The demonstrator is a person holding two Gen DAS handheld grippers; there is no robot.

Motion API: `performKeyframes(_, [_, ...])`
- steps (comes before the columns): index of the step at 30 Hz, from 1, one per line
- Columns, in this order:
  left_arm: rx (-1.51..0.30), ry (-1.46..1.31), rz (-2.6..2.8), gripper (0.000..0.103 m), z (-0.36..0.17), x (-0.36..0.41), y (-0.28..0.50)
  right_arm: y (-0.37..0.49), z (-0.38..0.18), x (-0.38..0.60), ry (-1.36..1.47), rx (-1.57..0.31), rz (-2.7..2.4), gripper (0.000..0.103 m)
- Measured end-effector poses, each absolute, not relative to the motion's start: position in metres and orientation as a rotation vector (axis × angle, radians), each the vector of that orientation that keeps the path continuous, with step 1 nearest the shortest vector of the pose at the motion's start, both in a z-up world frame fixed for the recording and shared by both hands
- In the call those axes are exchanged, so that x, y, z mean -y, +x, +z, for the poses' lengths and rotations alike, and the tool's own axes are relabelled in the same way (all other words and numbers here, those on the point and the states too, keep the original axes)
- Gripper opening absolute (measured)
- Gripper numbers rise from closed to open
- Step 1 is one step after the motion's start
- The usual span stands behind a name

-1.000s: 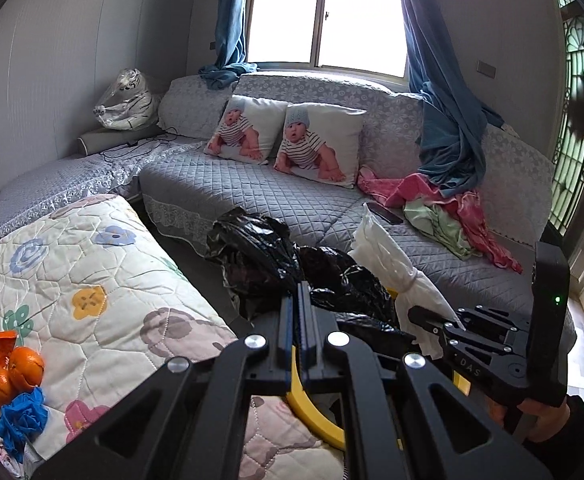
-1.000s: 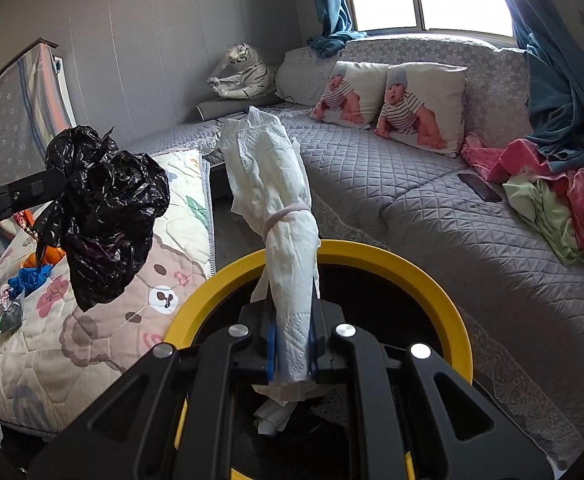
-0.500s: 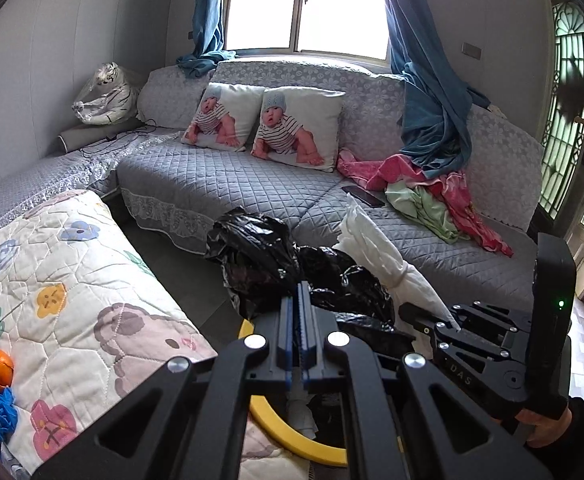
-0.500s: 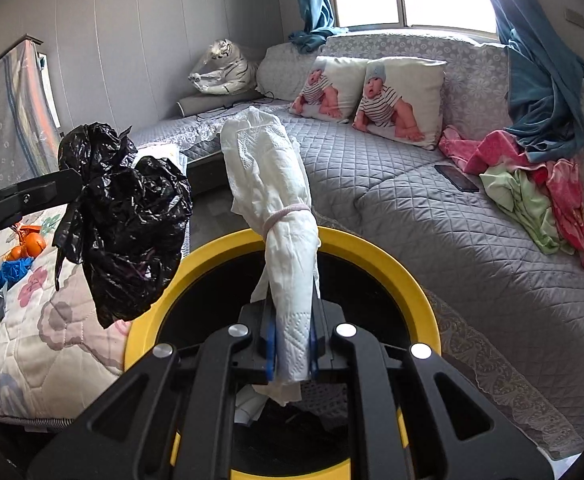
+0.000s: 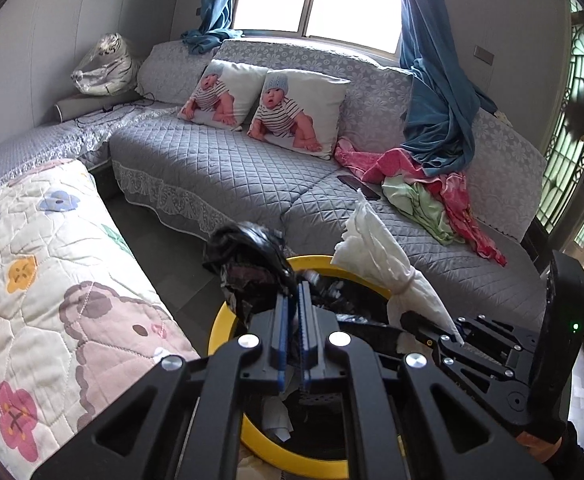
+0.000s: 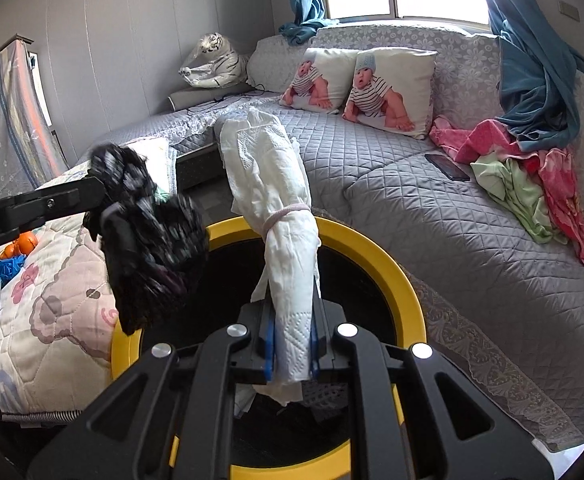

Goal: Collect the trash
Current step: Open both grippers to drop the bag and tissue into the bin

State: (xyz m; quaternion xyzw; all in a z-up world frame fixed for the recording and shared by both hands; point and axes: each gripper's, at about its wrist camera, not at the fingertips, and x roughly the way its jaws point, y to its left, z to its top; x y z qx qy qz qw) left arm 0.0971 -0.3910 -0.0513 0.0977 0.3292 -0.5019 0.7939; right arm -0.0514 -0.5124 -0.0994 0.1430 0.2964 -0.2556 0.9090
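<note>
now both over yellow bin (image 6: 408, 280): left gripper (image 5: 292, 292) fingers clamp black bag (image 6: 147, 232), right gripper (image 6: 292, 320) clamps tissue wad (image 6: 267, 176); next, release both.

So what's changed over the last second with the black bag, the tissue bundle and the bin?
Both grippers have carried their loads in over the yellow-rimmed bin: the black bag in the left gripper moved from beside the rim to hang at its left edge, and more of the bin's opening now shows below. Nothing was let go. The right gripper still clamps the white tissue bundle, upright as before.
</note>
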Motion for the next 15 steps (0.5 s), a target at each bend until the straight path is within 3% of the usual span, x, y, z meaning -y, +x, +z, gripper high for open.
performKeyframes(4, [-0.717,0.201,-1.069,0.012,-0.054,0.389,0.100,-0.052,-0.099,0.516,0.304,-0.610,-0.539,0.012])
performKeyframes(5, [-0.717,0.197,-1.064,0.021,-0.054,0.388,0.101,-0.052,-0.099,0.516,0.305,-0.609,-0.541,0.013])
performKeyframes(8, [-0.705,0.178,-1.045,0.039,-0.051,0.383,0.103,-0.053,-0.098,0.517,0.308,-0.606,-0.545,0.025])
performKeyframes(10, [-0.700,0.163,-1.027,0.044,-0.049,0.379,0.107,-0.054,-0.097,0.518,0.308,-0.600,-0.547,0.035])
performKeyframes(13, [-0.696,0.145,-1.003,0.053,-0.046,0.370,0.113,-0.055,-0.095,0.517,0.300,-0.595,-0.556,0.038])
performKeyframes(15, [-0.685,0.132,-0.982,0.064,-0.043,0.361,0.118,-0.054,-0.093,0.517,0.299,-0.595,-0.558,0.044])
